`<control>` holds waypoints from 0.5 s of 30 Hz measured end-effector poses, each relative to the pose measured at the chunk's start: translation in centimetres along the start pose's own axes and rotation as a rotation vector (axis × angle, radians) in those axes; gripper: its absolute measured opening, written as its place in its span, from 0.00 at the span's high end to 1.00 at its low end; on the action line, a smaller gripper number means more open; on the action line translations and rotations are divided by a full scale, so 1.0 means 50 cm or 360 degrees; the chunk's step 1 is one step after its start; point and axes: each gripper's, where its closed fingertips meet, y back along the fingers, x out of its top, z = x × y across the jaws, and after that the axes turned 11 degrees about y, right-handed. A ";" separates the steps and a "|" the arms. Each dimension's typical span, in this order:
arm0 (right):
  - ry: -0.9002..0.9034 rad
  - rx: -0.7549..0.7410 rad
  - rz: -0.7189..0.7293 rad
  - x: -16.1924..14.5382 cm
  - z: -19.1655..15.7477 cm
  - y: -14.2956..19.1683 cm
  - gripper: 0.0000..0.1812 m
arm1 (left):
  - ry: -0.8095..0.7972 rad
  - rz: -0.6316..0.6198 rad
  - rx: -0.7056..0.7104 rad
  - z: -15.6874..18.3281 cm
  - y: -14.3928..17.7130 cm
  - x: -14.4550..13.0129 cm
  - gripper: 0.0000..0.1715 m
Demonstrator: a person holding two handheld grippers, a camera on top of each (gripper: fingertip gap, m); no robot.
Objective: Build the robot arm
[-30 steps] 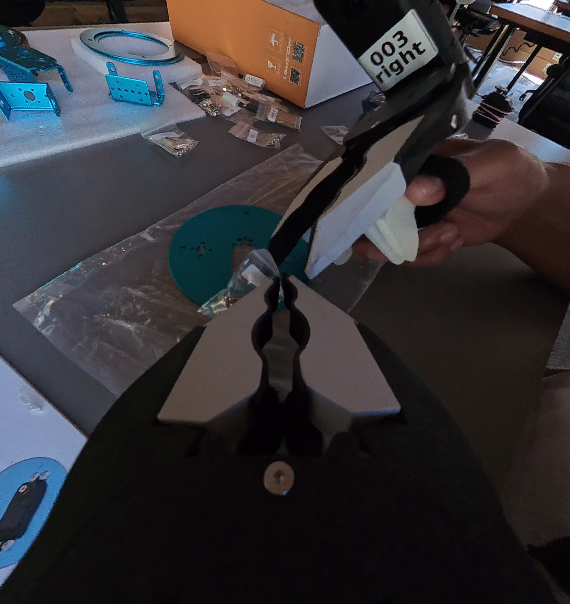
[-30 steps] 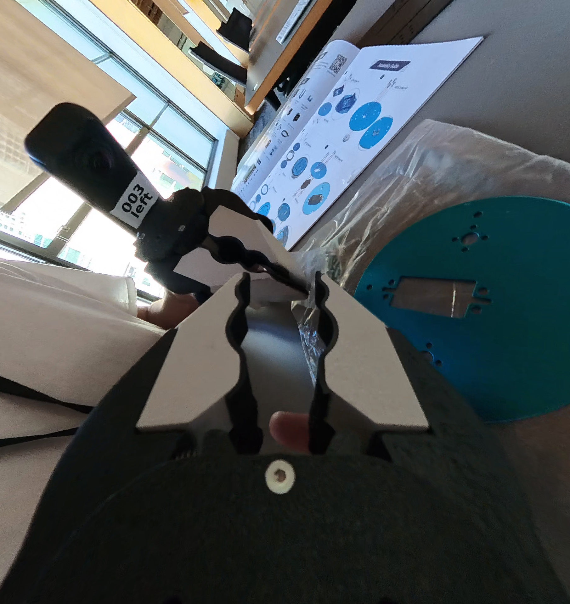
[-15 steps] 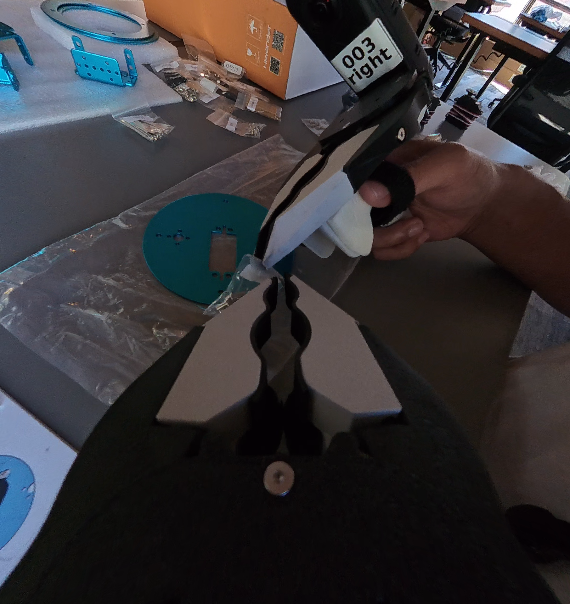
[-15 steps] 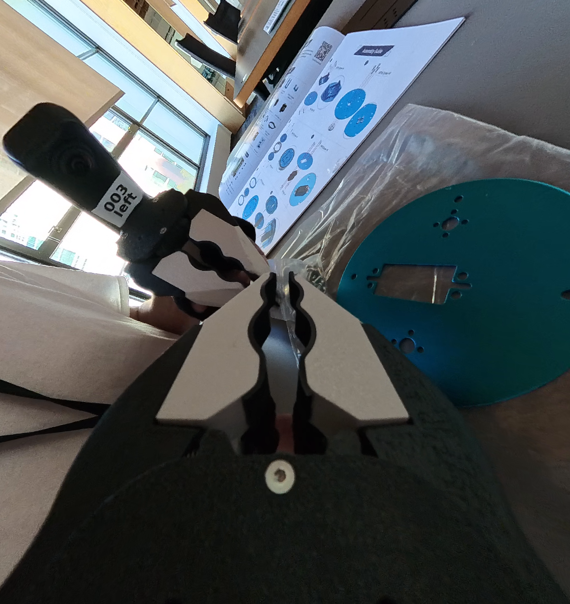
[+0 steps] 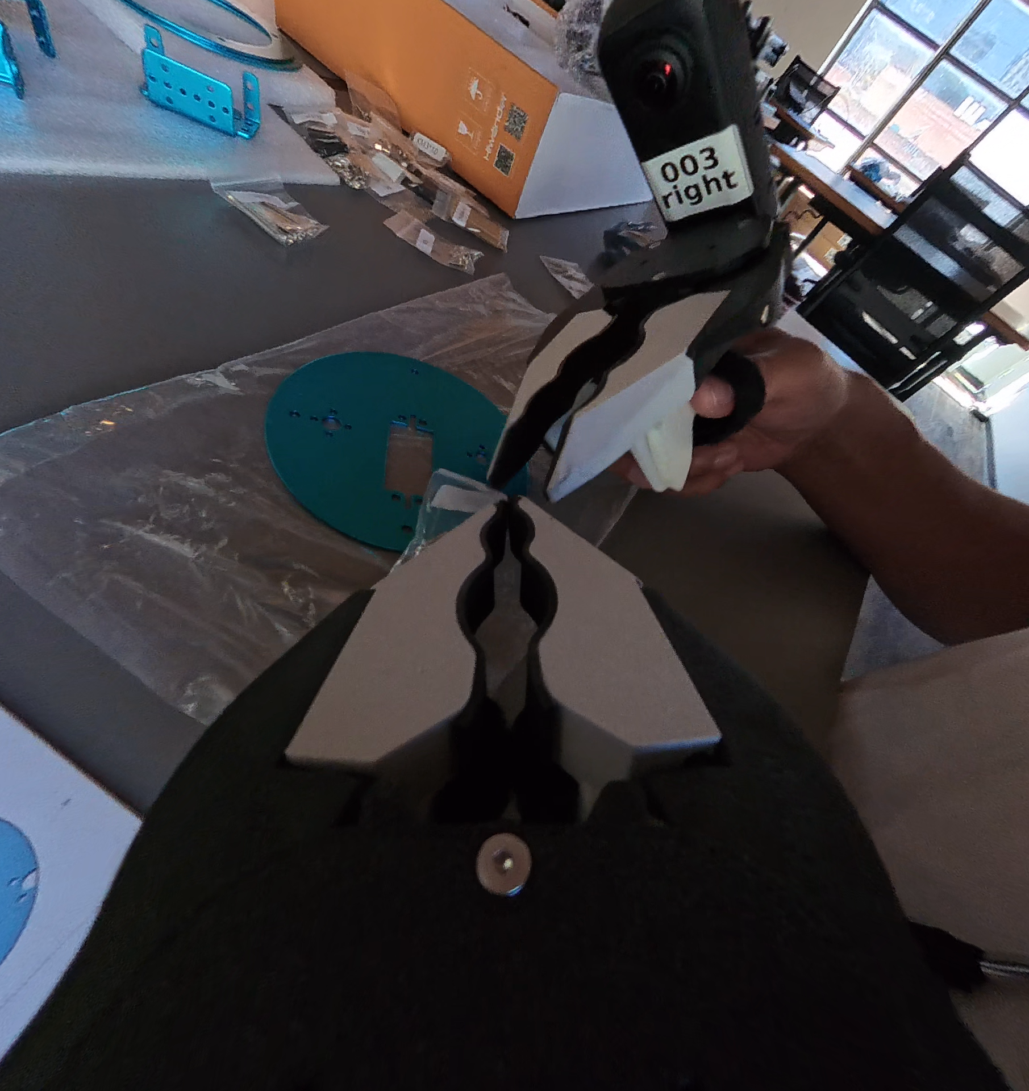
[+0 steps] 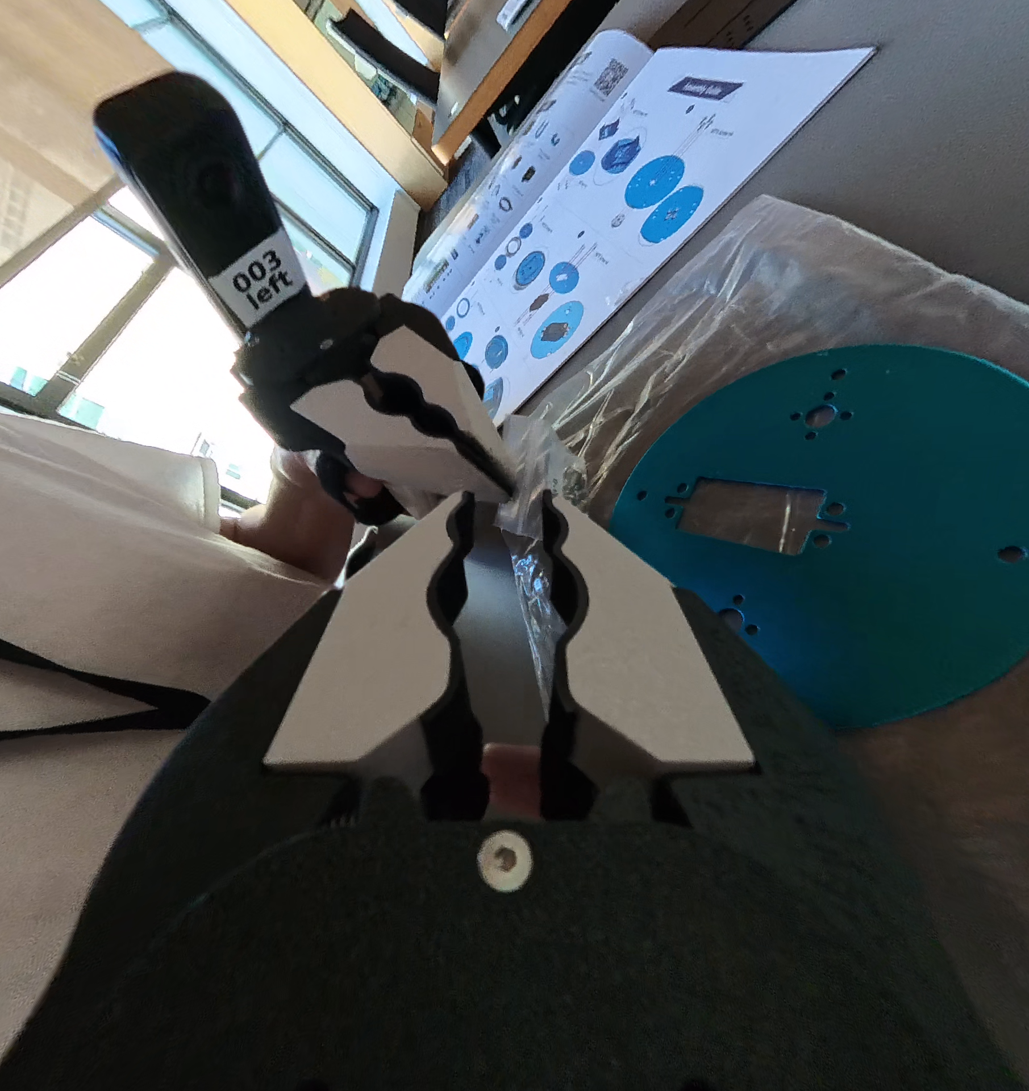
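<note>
Right hand-held gripper (image 6: 505, 506) reopened; left hand-held gripper (image 5: 509, 503) pinches bag (image 5: 444, 512) edge.

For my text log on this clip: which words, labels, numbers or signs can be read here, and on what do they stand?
I do not copy wording, so I list only what bears it.
White sticker on the right gripper: legible.
Matching sticker on the left gripper: legible.
Orange box: printed symbols and square codes, too small.
Open booklet: heading and captions, too small.
Small bags: labels blurred.
</note>
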 end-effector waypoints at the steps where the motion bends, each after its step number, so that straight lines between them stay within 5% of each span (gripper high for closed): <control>1: 0.0009 -0.0007 -0.0022 -0.005 0.001 -0.005 0.88 | 0.0024 0.0005 -0.0029 0.003 0.001 0.002 1.00; 15: -0.0038 0.0133 0.0103 0.019 -0.022 -0.002 0.98 | 0.0382 0.0160 -0.0347 0.027 0.027 0.041 0.99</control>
